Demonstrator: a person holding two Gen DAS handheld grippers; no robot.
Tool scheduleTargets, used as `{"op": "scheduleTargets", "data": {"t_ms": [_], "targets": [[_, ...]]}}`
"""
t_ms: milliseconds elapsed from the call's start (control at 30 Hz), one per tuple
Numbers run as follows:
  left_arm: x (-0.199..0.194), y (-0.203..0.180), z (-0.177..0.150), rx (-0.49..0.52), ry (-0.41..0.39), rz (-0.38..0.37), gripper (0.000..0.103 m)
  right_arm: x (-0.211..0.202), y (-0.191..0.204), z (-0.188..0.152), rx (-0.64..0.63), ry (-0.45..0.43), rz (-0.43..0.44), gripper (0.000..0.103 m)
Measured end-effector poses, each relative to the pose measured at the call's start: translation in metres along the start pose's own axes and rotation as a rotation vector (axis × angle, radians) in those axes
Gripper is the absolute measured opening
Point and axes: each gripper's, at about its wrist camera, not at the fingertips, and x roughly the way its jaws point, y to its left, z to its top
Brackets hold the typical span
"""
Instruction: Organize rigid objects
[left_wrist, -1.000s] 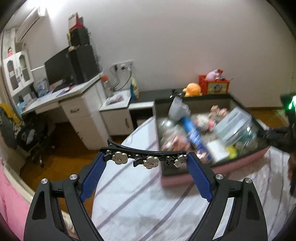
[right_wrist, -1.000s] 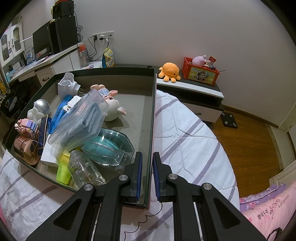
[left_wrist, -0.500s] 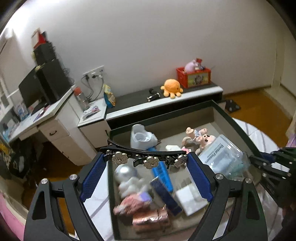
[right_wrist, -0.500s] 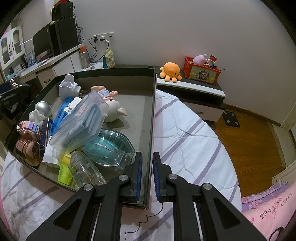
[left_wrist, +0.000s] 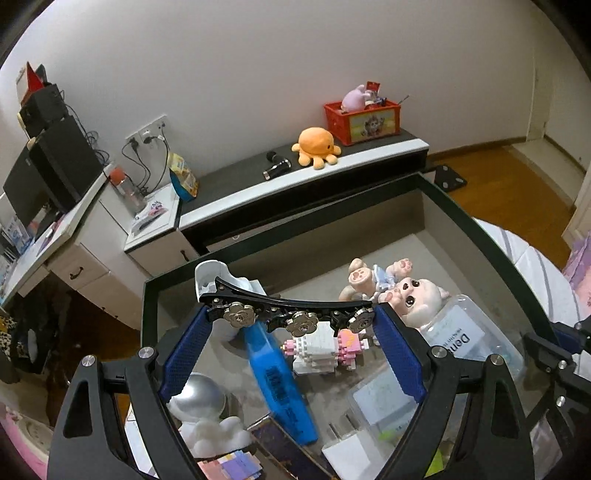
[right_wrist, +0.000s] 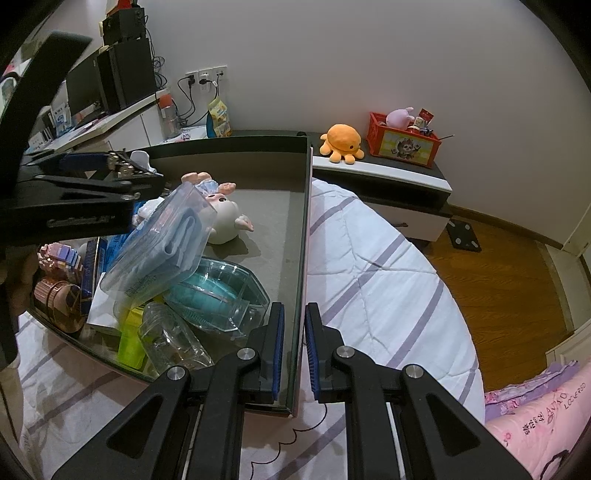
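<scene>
My left gripper (left_wrist: 290, 319) is shut on a black hair clip (left_wrist: 291, 312) with metal flowers, held across its fingertips above the open storage box (left_wrist: 491, 254). The gripper also shows in the right wrist view (right_wrist: 122, 170). Below it lie a blue pack (left_wrist: 277, 380), a white and pink block toy (left_wrist: 321, 349), a silver astronaut figure (left_wrist: 201, 406) and a pig doll (left_wrist: 417, 299). My right gripper (right_wrist: 294, 332) is shut on the box's right wall (right_wrist: 301, 258) near its front corner.
The box rests on a white striped bed (right_wrist: 373, 258) and also holds a clear plastic case (right_wrist: 162, 243), a teal dish in a clear shell (right_wrist: 218, 295) and a clear bottle (right_wrist: 170, 338). A low shelf with an orange octopus plush (right_wrist: 341, 142) and a red crate (right_wrist: 404, 140) stands behind.
My left gripper has swung right and come over the box with the clip, now close above the items. The right gripper has stayed clamped on the box wall.
</scene>
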Motion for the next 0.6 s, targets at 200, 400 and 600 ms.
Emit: {"op": "scheduleTargets", "data": {"t_ms": [200, 400, 600], "targets": [[-0.002, 0.000, -0.003, -0.014, -0.018, -0.016, 0.100, 0.000, 0.000, 0.001, -0.001, 0.001, 0.000, 0.013], [-0.024, 0.004, -0.012, -0.020, -0.054, -0.008, 0.103, 0.000, 0.001, 0.002, -0.002, 0.005, -0.003, 0.013], [-0.053, 0.018, -0.029, -0.049, -0.096, 0.007, 0.103, -0.001, 0.003, 0.003, 0.001, 0.013, -0.011, 0.013]]}}
